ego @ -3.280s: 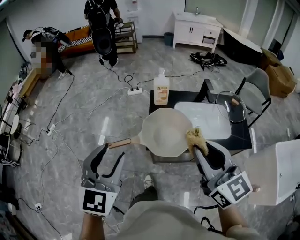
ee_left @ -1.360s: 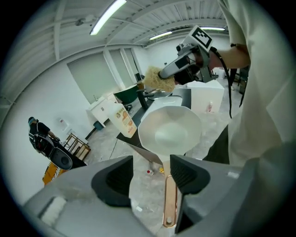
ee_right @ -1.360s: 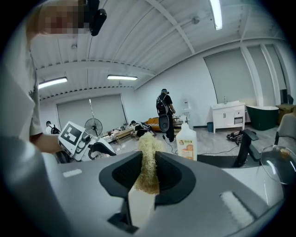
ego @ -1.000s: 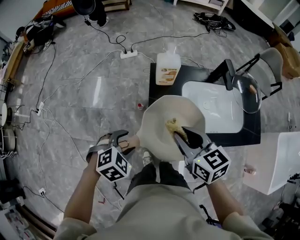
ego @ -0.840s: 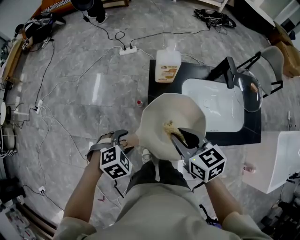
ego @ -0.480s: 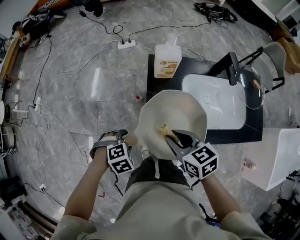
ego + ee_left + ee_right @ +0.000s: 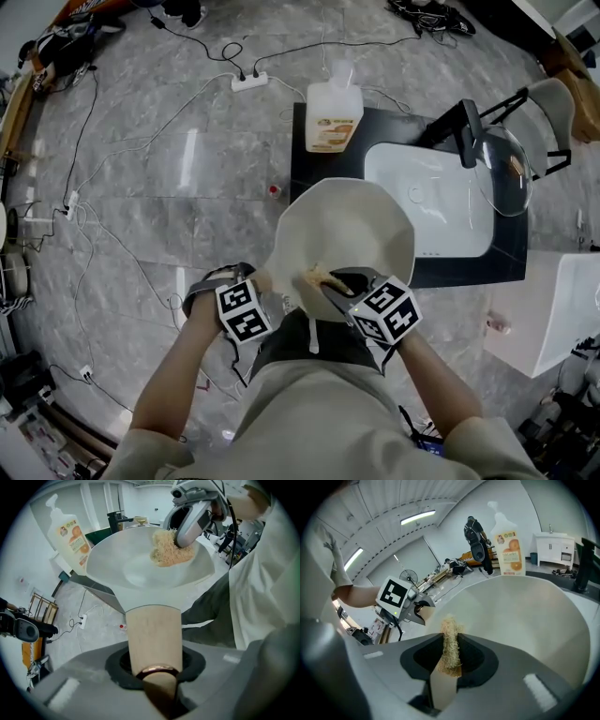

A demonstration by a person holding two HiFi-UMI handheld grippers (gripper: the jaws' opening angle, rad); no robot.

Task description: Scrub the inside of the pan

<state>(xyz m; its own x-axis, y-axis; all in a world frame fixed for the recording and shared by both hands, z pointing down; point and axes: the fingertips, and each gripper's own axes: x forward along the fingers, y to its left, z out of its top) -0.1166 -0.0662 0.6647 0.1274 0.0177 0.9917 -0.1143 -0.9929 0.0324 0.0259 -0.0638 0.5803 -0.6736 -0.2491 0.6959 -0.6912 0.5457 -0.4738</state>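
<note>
My left gripper (image 7: 255,281) has just closed on the wooden handle (image 7: 153,639) of the pan (image 7: 361,220). My right gripper (image 7: 330,278) pinches a scrubber (image 7: 317,276) against the pan's inside. I hold the pan over the black counter's (image 7: 309,164) near edge, above a marble floor (image 7: 141,197) strewn with cables.

Pan (image 7: 352,230) smooth matt cream; handle (image 7: 153,639) pale wood, likely; scrubber (image 7: 166,555) rough straw-like fibre; floor (image 7: 169,187) glossy stone

Beige short-sleeved shirt (image 7: 309,422), dark trousers (image 7: 300,339) at its 12 o'clock. Left tool (image 7: 251,281) and right tool (image 7: 330,281): grey shells, black inner pads, black-and-white square markers.
</note>
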